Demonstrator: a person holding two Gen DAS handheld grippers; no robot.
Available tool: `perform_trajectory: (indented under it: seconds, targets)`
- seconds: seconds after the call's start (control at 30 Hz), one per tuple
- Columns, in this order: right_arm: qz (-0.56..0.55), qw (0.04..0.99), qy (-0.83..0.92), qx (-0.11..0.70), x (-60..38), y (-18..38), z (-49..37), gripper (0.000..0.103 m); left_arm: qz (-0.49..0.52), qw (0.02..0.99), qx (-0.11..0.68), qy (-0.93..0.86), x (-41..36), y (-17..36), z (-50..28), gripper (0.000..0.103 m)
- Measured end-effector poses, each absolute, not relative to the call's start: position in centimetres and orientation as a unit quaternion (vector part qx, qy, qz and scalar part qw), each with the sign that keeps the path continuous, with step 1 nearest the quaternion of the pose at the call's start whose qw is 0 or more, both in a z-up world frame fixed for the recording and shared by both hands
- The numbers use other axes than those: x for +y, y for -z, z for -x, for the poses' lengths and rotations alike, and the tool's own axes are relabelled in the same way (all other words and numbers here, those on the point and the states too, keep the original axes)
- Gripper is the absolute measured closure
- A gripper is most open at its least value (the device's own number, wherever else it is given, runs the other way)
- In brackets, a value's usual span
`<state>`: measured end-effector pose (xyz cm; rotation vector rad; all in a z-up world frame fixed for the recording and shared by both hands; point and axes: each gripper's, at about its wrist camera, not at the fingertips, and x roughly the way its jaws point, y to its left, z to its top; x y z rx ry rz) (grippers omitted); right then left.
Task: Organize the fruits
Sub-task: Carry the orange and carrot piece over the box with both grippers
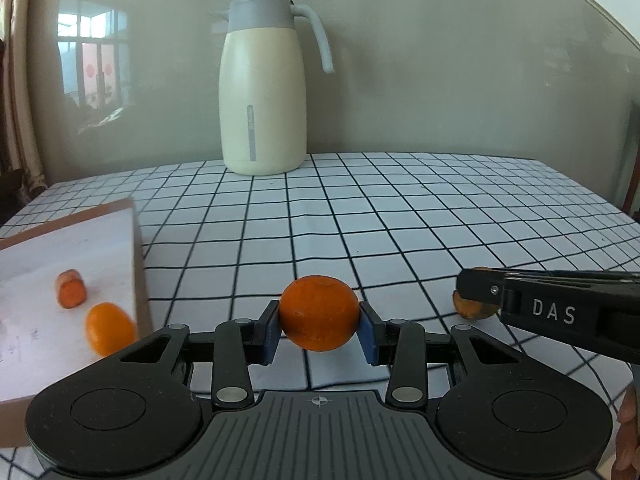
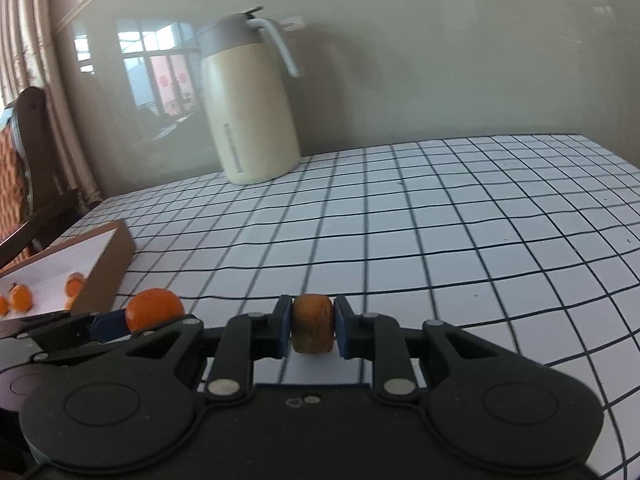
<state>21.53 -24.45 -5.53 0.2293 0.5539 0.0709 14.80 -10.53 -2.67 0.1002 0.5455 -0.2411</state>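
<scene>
My left gripper (image 1: 320, 326) is shut on a round orange mandarin (image 1: 319, 312), held just above the checked tablecloth; the same mandarin (image 2: 154, 309) shows at the left of the right wrist view. My right gripper (image 2: 313, 325) is shut on a small brownish-orange fruit piece (image 2: 313, 324); from the left wrist view that gripper (image 1: 474, 294) comes in from the right with the piece (image 1: 472, 309) partly hidden behind its finger. A shallow cardboard box (image 1: 138, 248) with a white inside lies at the left and holds a mandarin (image 1: 109, 328) and an orange piece (image 1: 71, 289).
A cream thermos jug (image 1: 262, 88) with a grey lid stands at the back of the table against the wall. The tablecloth (image 1: 400, 220) is white with black grid lines. A wooden chair (image 2: 24, 168) stands beyond the table's left side. The box (image 2: 108, 268) holds several fruits.
</scene>
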Motion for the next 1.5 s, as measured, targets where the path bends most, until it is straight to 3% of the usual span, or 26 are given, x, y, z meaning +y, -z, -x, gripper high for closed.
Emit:
perform_trajectory:
  seconds: [1.5]
  targets:
    - [-0.086, 0.953, -0.211, 0.201, -9.7, -0.2, -18.5, 0.09, 0.016, 0.978, 0.21, 0.013, 6.5, -1.4, -6.5, 0.063]
